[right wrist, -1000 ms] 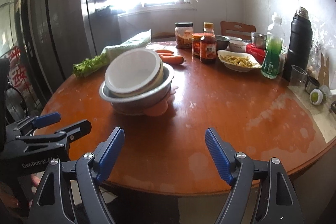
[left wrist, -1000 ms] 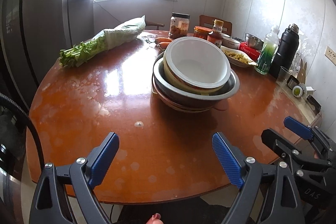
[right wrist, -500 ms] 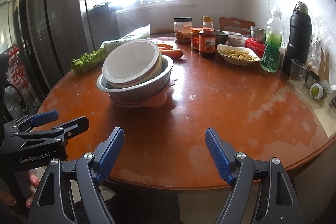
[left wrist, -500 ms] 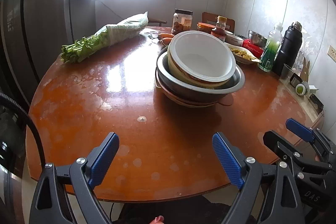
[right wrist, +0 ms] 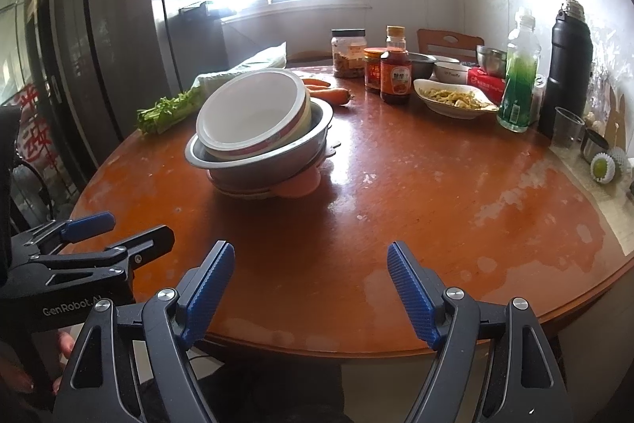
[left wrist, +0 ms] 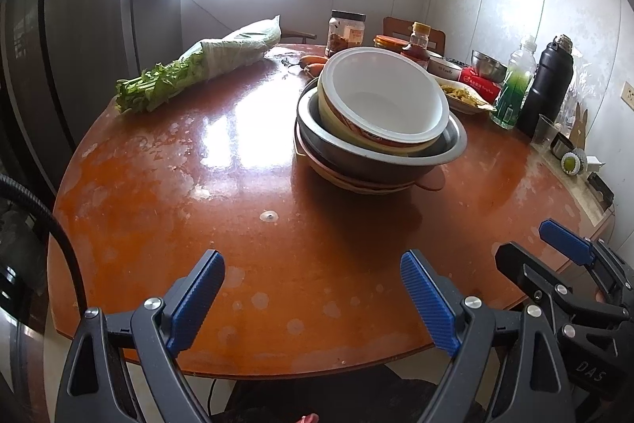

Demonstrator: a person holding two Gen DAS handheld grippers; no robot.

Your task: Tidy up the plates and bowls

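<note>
A stack stands mid-table: a white-lined bowl (left wrist: 384, 98) tilted inside a steel bowl (left wrist: 380, 153), over a striped bowl and a pink plate (left wrist: 432, 181). The same stack shows in the right wrist view, white bowl (right wrist: 253, 110) in steel bowl (right wrist: 273, 161) on the pink plate (right wrist: 301, 187). My left gripper (left wrist: 313, 294) is open and empty over the table's near edge, well short of the stack. My right gripper (right wrist: 311, 288) is open and empty, to the right of the left one (right wrist: 95, 232).
On the round brown table (left wrist: 198, 205): bagged greens (left wrist: 198, 70), carrots (right wrist: 333, 94), jars and a sauce bottle (right wrist: 395, 66), a dish of food (right wrist: 455, 100), a green bottle (right wrist: 519, 74), a black flask (right wrist: 568, 66), small steel bowls, a cup. A dark fridge (right wrist: 111, 46) stands left.
Both grippers have drawn back and risen slightly from the stack, so more table shows. Both stay open. The stack has not moved.
</note>
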